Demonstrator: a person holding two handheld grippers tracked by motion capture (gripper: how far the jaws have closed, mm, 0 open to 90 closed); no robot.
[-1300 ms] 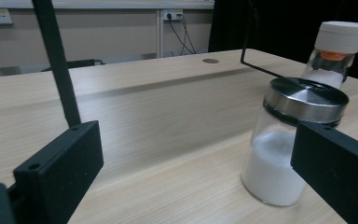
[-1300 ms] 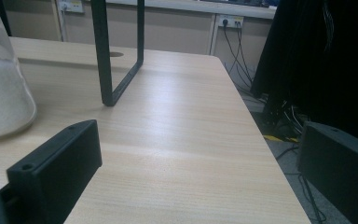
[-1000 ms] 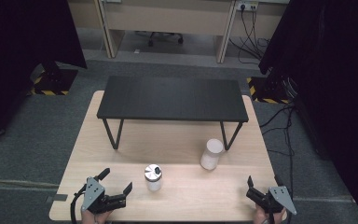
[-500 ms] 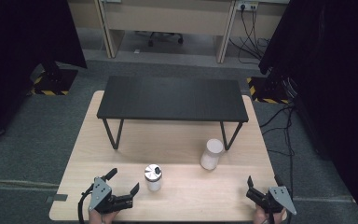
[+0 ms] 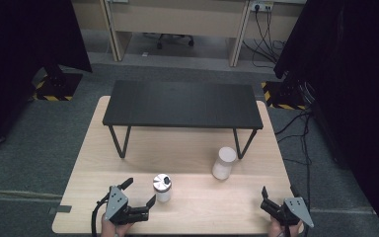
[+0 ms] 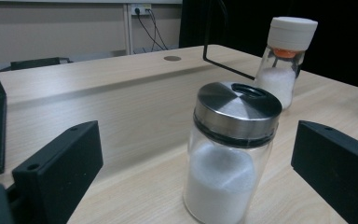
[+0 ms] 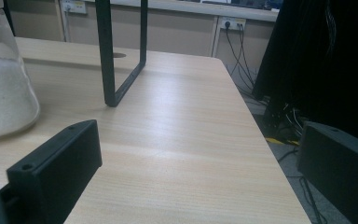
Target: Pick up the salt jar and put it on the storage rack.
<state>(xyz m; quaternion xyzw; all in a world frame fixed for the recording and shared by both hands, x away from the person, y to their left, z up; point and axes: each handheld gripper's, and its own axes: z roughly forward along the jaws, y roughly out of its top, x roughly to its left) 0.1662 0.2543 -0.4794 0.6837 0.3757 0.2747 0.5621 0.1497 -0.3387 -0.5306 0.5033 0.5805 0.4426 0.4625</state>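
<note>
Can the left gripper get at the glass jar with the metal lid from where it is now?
Probably yes: the left gripper is open, and the metal-lidded glass jar of white powder stands between its jaws with nothing in between.

Even, soft light falls from overhead on the pale table (image 5: 197,148), bright at its middle, while the dark curtains (image 5: 24,59) at both sides swallow all detail. The black bench (image 5: 182,103) casts a faint, diffuse shadow beneath itself. The high view is slightly soft and grainy. In the left gripper view the steel lid (image 6: 237,108) of the near jar carries a dull sheen; the claw (image 6: 200,179) blocks at the bottom corners are blurred. The right gripper view shows a pale glare streak across the table (image 7: 177,107), and the glass at its left edge is out of focus.
</note>
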